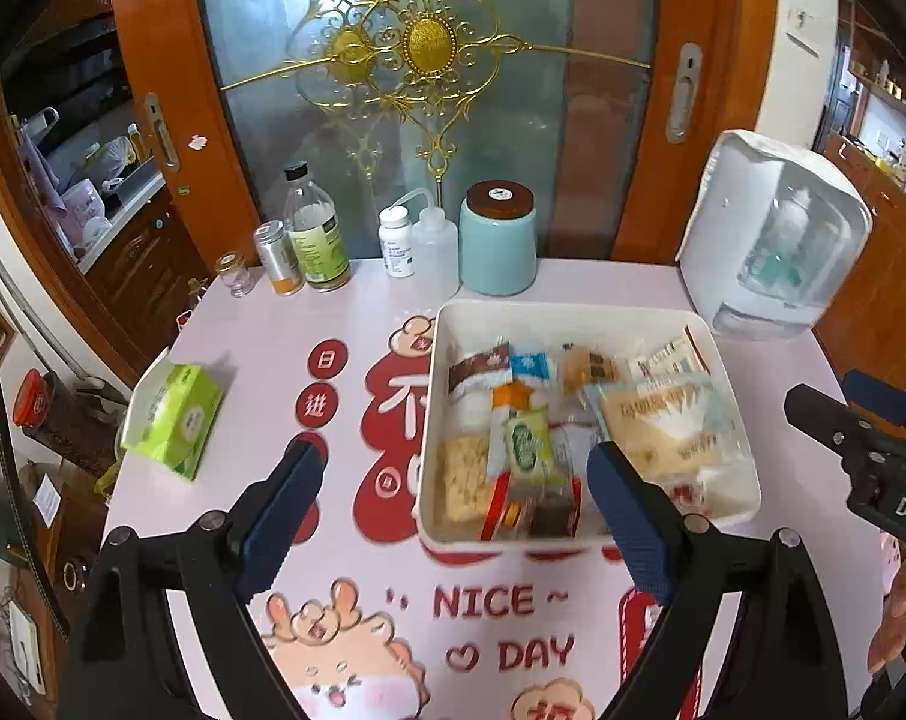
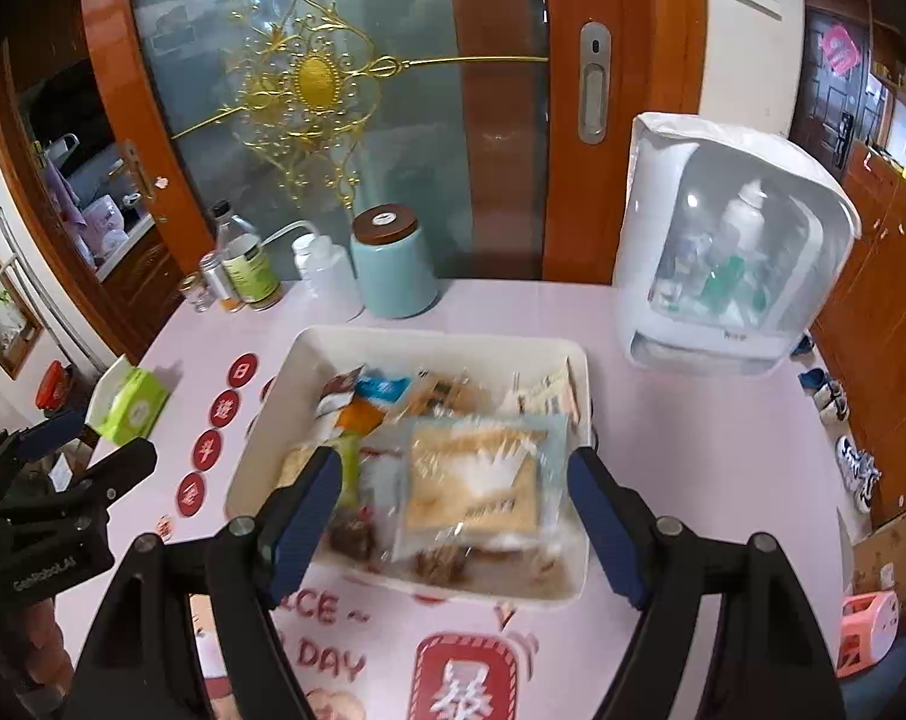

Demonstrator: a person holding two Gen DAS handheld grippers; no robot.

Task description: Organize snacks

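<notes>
A white rectangular bin [image 1: 579, 309] [image 2: 261, 456] stands on the pink table, filled with several wrapped snacks. A large clear packet with a tan slab [image 1: 669, 426] [image 2: 477, 480] lies on top at the right; a green packet [image 1: 528, 441] and a crumbly bar [image 1: 462, 471] lie at the left. My left gripper [image 1: 453, 498] is open and empty, hovering over the bin's near left part. My right gripper [image 2: 453, 510] is open and empty, its fingers straddling the large packet just above the bin. Each gripper shows at the edge of the other's view.
At the table's back stand bottles [image 1: 315, 234], a white pill bottle [image 1: 396, 240], a squeeze bottle [image 1: 435, 252] and a blue canister [image 1: 498, 237]. A white appliance [image 1: 771, 234] [image 2: 729, 240] stands at the back right. A green tissue pack [image 1: 174, 414] [image 2: 129, 402] lies left.
</notes>
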